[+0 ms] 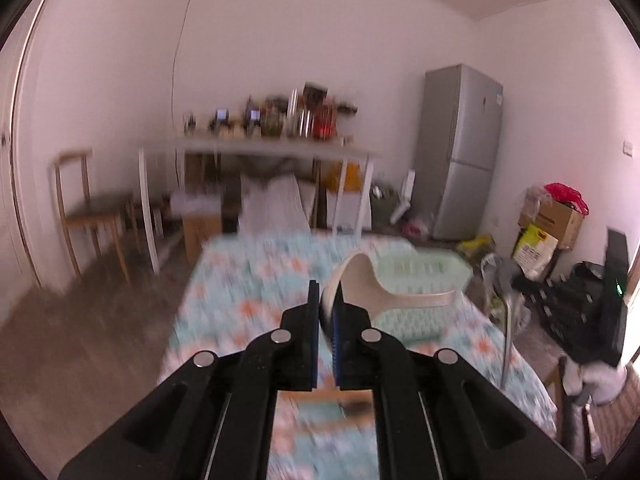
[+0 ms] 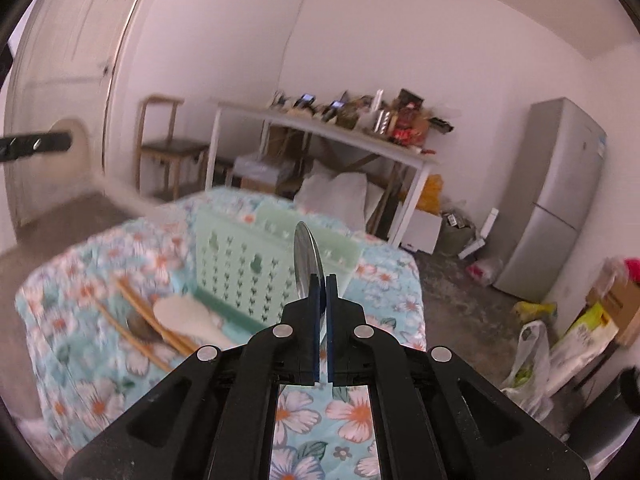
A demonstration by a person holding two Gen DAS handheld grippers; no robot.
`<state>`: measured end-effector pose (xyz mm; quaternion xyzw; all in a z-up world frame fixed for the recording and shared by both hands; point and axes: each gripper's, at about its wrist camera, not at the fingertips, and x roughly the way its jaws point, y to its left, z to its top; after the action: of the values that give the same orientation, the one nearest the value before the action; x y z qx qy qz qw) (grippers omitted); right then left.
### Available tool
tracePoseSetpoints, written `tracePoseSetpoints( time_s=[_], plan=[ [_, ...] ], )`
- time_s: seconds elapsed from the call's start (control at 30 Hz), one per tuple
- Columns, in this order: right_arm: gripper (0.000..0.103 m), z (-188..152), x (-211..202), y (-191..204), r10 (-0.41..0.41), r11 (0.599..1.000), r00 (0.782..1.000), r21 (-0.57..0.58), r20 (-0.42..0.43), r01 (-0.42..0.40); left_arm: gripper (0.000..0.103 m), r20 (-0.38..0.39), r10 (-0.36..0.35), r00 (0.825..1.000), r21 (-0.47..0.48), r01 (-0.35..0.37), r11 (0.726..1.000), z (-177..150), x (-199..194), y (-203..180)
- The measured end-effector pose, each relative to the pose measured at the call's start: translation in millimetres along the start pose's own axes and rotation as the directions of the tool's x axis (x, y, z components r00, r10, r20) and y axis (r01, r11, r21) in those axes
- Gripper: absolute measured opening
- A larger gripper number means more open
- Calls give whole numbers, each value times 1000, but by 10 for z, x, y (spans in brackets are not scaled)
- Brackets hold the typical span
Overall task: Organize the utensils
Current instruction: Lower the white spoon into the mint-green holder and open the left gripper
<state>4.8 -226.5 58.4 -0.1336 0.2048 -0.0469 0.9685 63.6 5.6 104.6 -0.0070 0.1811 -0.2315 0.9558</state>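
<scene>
A white plastic ladle (image 1: pixel 362 280) is clamped by its bowl in the left gripper (image 1: pixel 327 292), above the floral tablecloth (image 1: pixel 248 280); the right gripper (image 2: pixel 320 280) pinches a metal spoon (image 2: pixel 305 252) before the green basket (image 2: pixel 240 256); chopsticks (image 2: pixel 136 316) lie beside it.

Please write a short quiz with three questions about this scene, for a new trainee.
1. True or false: the left tool is empty.
2. What does the right tool hold: A) chopsticks, B) metal spoon, C) rice paddle?
3. Which utensils lie on the floral cloth beside the green basket?

Key: 1. False, it grips a cream ladle. 2. B. 3. Chopsticks, a white rice paddle and a dark spoon.
</scene>
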Motion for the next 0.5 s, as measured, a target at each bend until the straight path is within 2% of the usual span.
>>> tracePoseSetpoints(
  time_s=[0.13, 0.3, 0.5],
  plan=[
    [1, 54, -67, -67, -1, 999, 999, 45, 45, -1, 5, 25, 43, 999, 156, -47, 987, 398, 200, -153],
    [1, 46, -138, -169, -3, 997, 997, 83, 80, -4, 5, -46, 111, 993, 322, -91, 942, 639, 631, -352],
    [1, -18, -176, -269, 1, 995, 995, 103, 100, -11, 5, -124, 213, 969, 454, -135, 881, 777, 1042, -480]
  ],
)
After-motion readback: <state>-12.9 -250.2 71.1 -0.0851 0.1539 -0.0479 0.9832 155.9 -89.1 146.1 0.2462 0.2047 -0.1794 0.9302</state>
